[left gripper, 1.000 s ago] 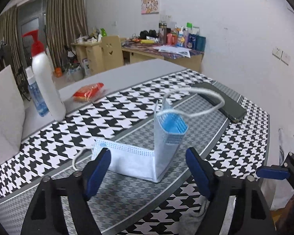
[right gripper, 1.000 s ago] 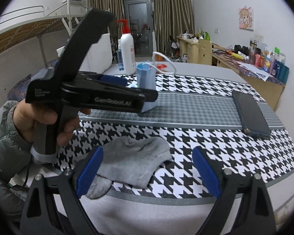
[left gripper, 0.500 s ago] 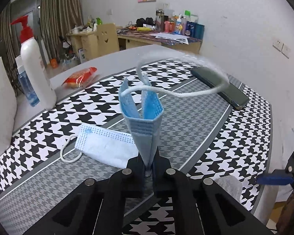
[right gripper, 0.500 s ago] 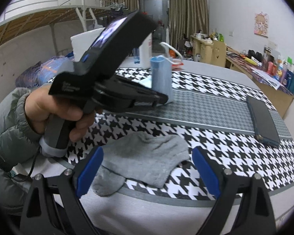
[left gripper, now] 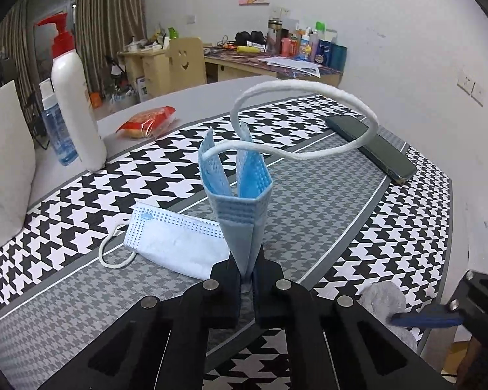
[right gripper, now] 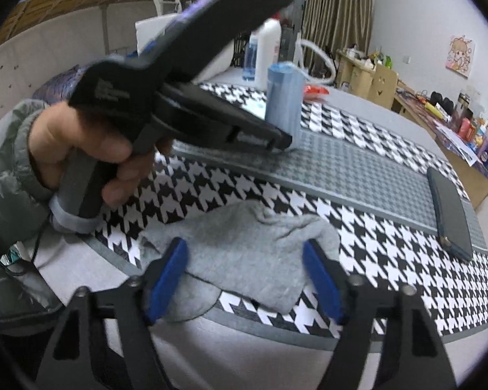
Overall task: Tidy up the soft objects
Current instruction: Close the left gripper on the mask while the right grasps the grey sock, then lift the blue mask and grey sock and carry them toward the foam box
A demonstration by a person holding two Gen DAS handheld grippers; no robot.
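My left gripper point(left gripper: 246, 279) is shut on a blue face mask point(left gripper: 236, 201) at its fold. One half of the mask stands up with its white ear loop point(left gripper: 309, 120) arching over the table; the other half point(left gripper: 175, 243) lies flat on the houndstooth table runner point(left gripper: 358, 227). The mask also shows in the right wrist view point(right gripper: 283, 97), pinched by the left gripper point(right gripper: 281, 141). My right gripper point(right gripper: 244, 279) is open, with its blue pads on either side of a grey sock point(right gripper: 244, 250) at the table's near edge.
A white pump bottle point(left gripper: 74, 97) and a small blue bottle point(left gripper: 58, 130) stand at the far left. A red snack packet point(left gripper: 146, 123) lies behind the mask. A dark phone point(left gripper: 371, 146) lies at the right. A white cushion point(left gripper: 3, 156) is at the left edge.
My left gripper closed on the mask's fold and lifted one half upright. My right gripper moved down and forward over the grey sock.
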